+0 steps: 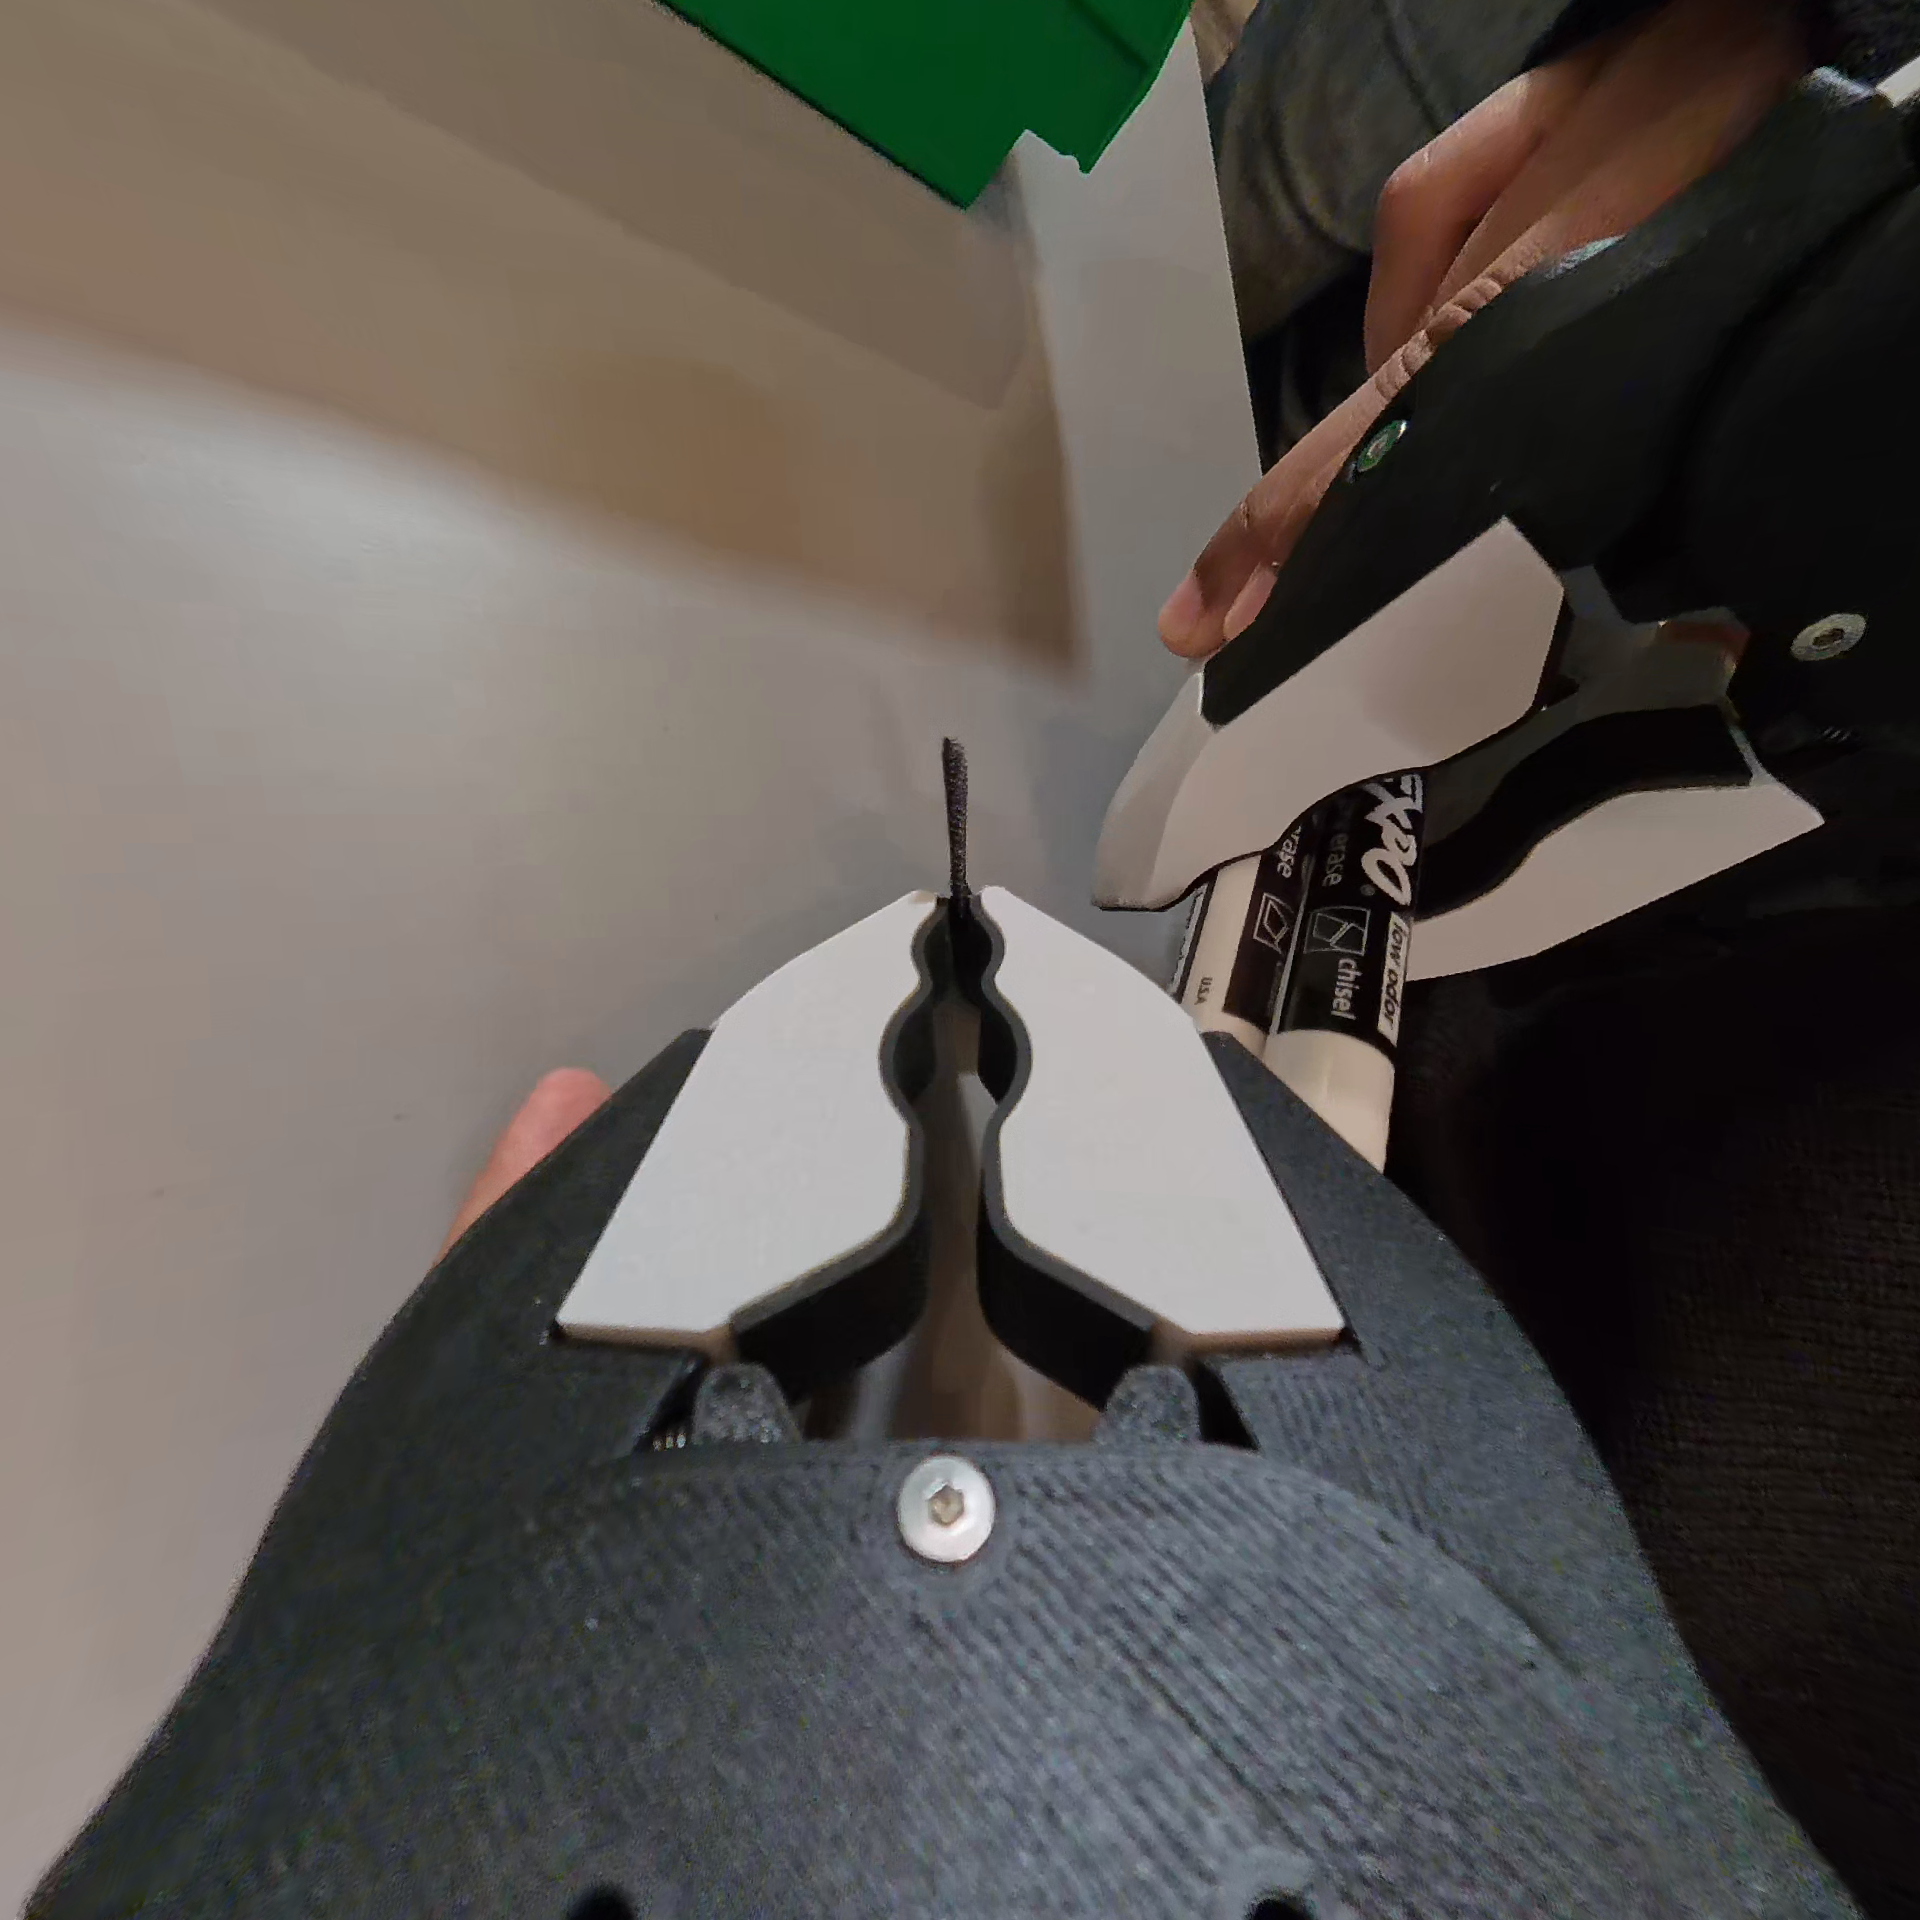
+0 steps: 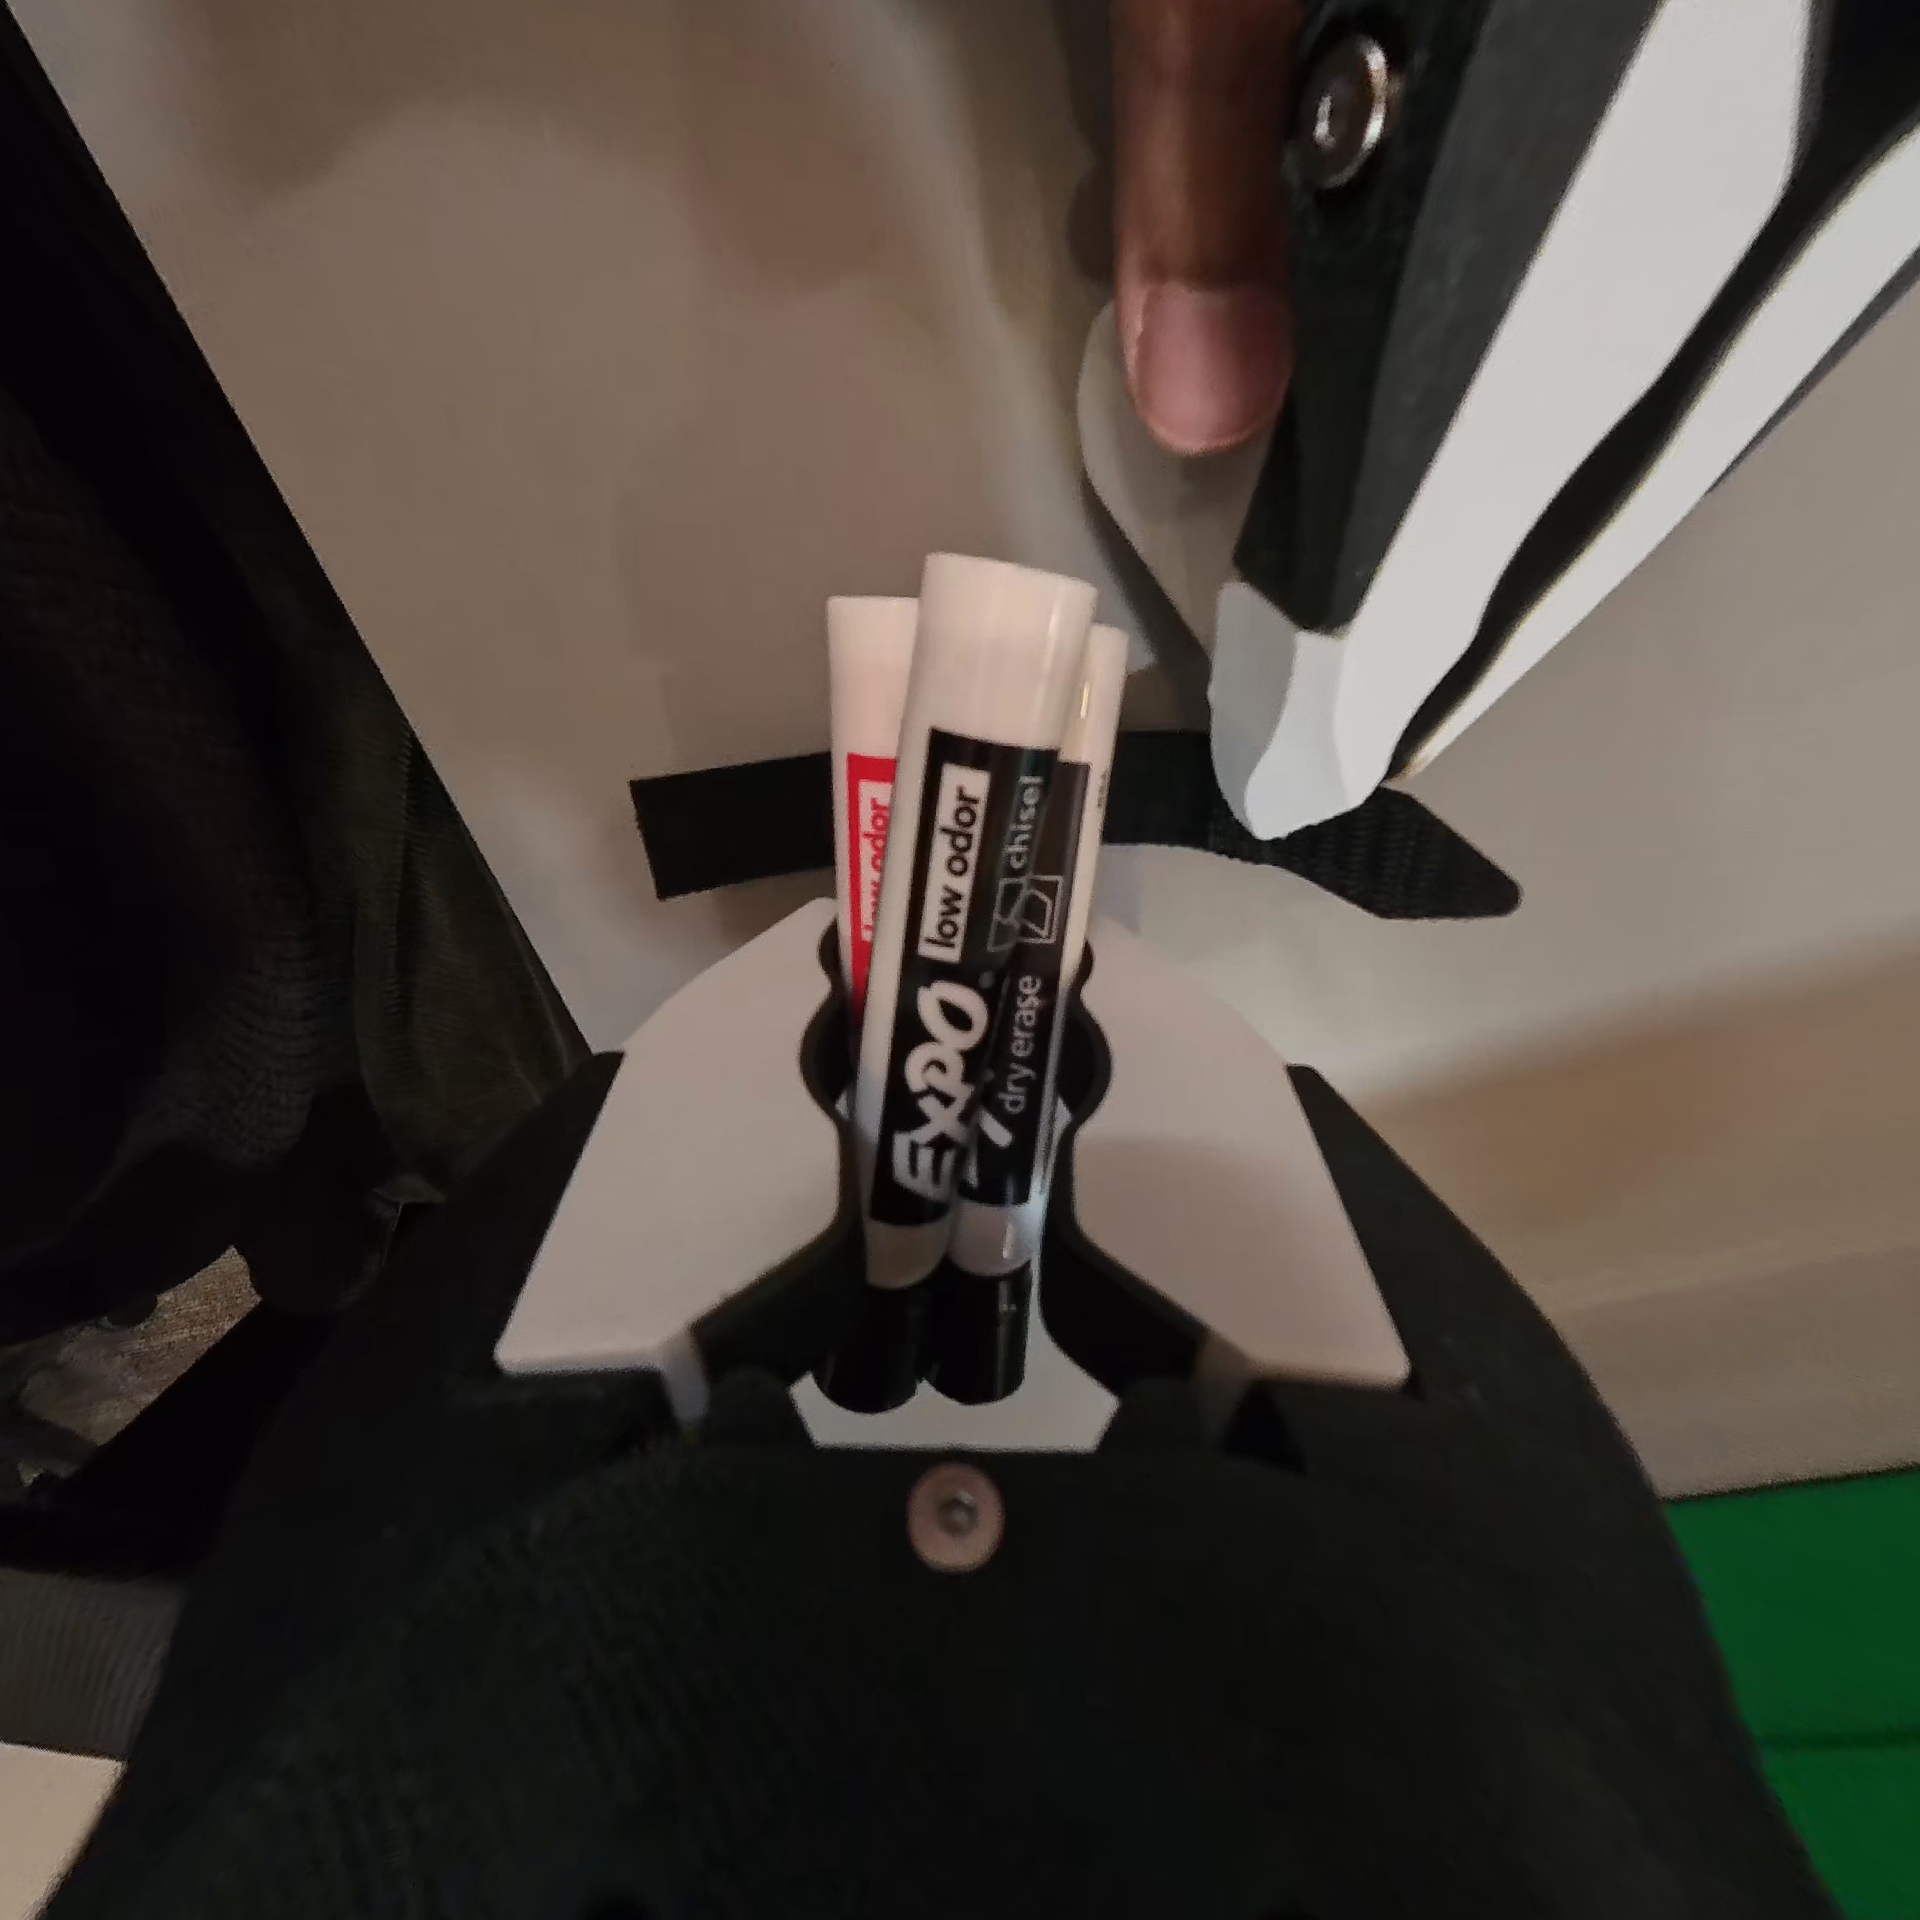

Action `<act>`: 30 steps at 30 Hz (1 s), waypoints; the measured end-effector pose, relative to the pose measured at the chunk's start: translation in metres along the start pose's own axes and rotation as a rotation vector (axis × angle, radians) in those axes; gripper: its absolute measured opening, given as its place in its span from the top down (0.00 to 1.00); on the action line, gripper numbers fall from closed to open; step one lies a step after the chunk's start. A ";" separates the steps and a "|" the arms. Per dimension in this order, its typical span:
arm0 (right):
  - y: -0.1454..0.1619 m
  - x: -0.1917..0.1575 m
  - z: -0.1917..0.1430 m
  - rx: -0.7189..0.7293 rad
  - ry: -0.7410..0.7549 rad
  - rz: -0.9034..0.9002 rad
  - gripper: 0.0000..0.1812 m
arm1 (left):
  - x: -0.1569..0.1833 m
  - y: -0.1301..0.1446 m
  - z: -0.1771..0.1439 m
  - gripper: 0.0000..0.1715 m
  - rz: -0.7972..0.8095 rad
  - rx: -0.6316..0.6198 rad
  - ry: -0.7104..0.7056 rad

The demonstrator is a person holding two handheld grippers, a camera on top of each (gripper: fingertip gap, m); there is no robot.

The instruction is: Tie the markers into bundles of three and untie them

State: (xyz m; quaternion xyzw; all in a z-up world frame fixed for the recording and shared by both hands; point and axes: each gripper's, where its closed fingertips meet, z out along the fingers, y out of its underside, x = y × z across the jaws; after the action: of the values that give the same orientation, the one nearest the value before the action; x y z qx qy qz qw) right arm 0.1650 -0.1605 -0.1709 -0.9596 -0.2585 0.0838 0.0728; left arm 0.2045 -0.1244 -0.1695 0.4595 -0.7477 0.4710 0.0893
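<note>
My right gripper is shut on three white markers, two with black labels and one with a red label, held side by side above the white table. A black strap runs behind the markers. My left gripper is shut on one end of that strap, which sticks out past its tips. In the right wrist view the left gripper comes in from the upper right, pinching the strap's right end. In the left wrist view the right gripper holds the markers at the right.
A green bin stands at the table's far side; it also shows in the right wrist view. A person's hands hold both grippers, and dark clothing lies close beside the table edge.
</note>
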 end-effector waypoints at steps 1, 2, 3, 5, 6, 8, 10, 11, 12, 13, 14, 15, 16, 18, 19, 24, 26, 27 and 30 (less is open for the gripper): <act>-0.001 0.000 0.000 0.001 0.000 -0.003 0.79 | 0.000 0.000 0.000 0.98 -0.003 0.002 0.004; -0.001 0.000 0.000 0.001 -0.002 -0.005 0.79 | 0.000 0.000 -0.001 0.98 -0.005 0.004 0.006; -0.002 -0.001 0.000 0.004 -0.002 -0.006 0.79 | 0.000 0.000 -0.001 0.98 -0.007 0.007 0.010; -0.003 -0.001 0.000 0.006 -0.004 -0.009 0.79 | 0.001 0.000 -0.001 0.98 -0.007 0.009 0.021; -0.003 -0.001 0.001 0.007 -0.002 -0.012 0.79 | 0.001 0.001 -0.001 0.98 -0.003 0.003 0.018; -0.003 -0.002 0.002 0.004 -0.003 -0.015 0.79 | 0.003 0.003 -0.001 0.98 0.017 -0.005 0.021; -0.003 -0.002 0.004 0.003 -0.004 -0.017 0.79 | 0.005 0.004 0.000 0.98 0.042 -0.011 0.019; -0.003 -0.002 0.004 0.003 -0.004 -0.017 0.79 | 0.006 0.004 0.000 0.98 0.057 -0.012 0.020; -0.003 -0.002 0.005 0.005 -0.005 -0.018 0.79 | 0.007 0.005 0.001 0.98 0.067 -0.016 0.020; -0.004 -0.002 0.005 0.007 -0.006 -0.019 0.79 | 0.007 0.005 0.002 0.98 0.071 -0.021 0.016; -0.005 -0.003 0.005 0.009 -0.008 -0.020 0.79 | 0.007 0.005 0.002 0.98 0.071 -0.023 0.012; -0.005 -0.003 0.006 0.009 -0.009 -0.022 0.79 | 0.008 0.005 0.003 0.98 0.069 -0.023 0.018; -0.006 -0.004 0.006 0.009 -0.008 -0.025 0.79 | 0.010 0.004 0.003 0.98 0.064 -0.020 0.025; -0.008 -0.005 0.006 0.011 -0.010 -0.031 0.79 | 0.011 0.000 0.001 0.98 0.053 0.003 0.034; -0.009 -0.006 0.005 0.012 -0.009 -0.034 0.79 | 0.013 -0.002 -0.001 0.98 0.044 0.018 0.053; -0.009 -0.006 -0.002 0.018 0.001 -0.040 0.79 | 0.018 -0.012 -0.017 0.98 -0.020 0.091 0.104; -0.009 -0.005 -0.005 0.024 0.009 -0.038 0.79 | 0.014 -0.012 -0.023 0.98 -0.034 0.104 0.091; -0.009 -0.005 -0.007 0.028 0.010 -0.036 0.79 | 0.012 -0.012 -0.025 0.98 -0.037 0.112 0.082; -0.009 -0.004 -0.011 0.040 0.017 -0.029 0.79 | 0.008 -0.009 -0.030 0.98 -0.059 0.112 0.073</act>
State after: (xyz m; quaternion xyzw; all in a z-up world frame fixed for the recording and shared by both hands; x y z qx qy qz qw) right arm 0.1591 -0.1560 -0.1579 -0.9548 -0.2699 0.0795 0.0954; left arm 0.1985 -0.1068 -0.1431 0.4683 -0.7025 0.5256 0.1047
